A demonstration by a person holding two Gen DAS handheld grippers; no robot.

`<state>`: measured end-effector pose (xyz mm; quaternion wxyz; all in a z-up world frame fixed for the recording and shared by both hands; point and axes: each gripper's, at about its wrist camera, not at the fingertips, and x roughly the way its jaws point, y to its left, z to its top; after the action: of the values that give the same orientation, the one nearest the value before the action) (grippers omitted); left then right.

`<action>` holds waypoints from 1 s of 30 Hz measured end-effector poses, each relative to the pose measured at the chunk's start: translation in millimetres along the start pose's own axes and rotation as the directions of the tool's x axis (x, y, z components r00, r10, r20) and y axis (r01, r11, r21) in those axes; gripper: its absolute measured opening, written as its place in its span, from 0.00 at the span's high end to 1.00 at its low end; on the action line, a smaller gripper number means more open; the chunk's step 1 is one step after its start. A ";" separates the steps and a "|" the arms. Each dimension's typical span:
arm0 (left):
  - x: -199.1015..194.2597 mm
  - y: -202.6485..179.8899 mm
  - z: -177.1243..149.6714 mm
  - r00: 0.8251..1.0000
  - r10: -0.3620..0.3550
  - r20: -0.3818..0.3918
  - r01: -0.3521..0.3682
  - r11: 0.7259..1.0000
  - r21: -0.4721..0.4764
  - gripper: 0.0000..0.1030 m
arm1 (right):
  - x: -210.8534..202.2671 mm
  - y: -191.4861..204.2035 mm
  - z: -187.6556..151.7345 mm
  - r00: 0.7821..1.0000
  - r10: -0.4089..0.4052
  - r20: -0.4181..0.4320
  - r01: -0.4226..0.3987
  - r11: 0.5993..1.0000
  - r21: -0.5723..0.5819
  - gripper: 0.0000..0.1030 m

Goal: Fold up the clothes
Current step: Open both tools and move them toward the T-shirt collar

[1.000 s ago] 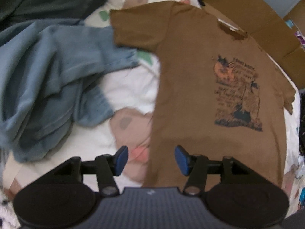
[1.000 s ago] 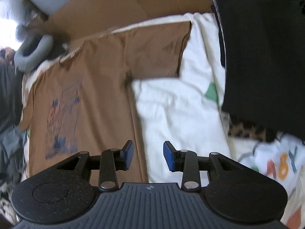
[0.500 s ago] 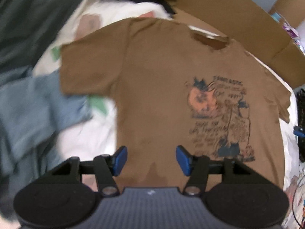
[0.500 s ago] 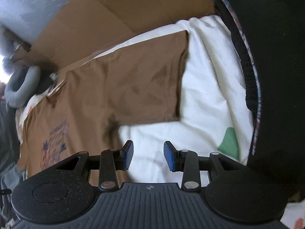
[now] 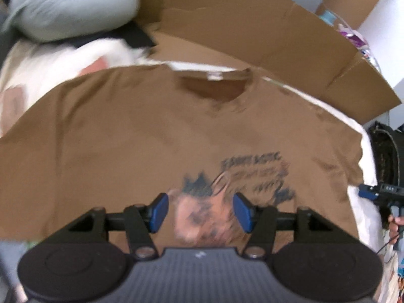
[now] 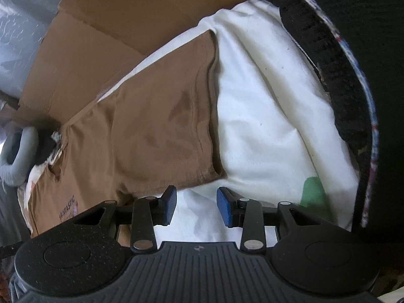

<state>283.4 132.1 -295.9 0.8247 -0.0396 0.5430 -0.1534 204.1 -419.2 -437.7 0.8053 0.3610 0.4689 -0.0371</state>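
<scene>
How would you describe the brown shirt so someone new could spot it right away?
Look at the white bedding in front of the big cardboard sheet. The brown T-shirt lies spread flat on it, collar toward the cardboard. It alone carries a dark printed graphic on its chest.

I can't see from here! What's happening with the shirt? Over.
Left gripper open above print. Right gripper open by sleeve. Brown T-shirt flat, unfolded. Nothing on it.

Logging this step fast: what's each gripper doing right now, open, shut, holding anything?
Left gripper: open, empty, over the brown T-shirt.
Right gripper: open, empty, by the sleeve.
</scene>
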 end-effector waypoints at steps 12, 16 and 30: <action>92.8 -133.8 19.3 0.975 -0.215 -0.062 0.224 0.950 0.216 0.49 | 10.6 -3.1 7.5 0.993 0.024 0.118 -0.040 0.989 0.141 0.67; 116.5 -170.2 16.5 0.960 -0.267 -0.081 0.279 0.924 0.262 0.50 | 6.4 1.1 10.3 0.991 0.011 0.131 -0.025 0.994 0.107 0.80; 161.5 -231.3 4.1 0.936 -0.326 -0.134 0.352 0.868 0.349 0.71 | -30.1 7.5 10.0 0.981 -0.091 0.173 0.081 0.995 0.063 0.69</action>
<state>297.2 -135.9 -383.2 0.7577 0.0263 0.5181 -0.3959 197.6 -428.2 -407.1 0.8307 0.3579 0.4101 -0.1165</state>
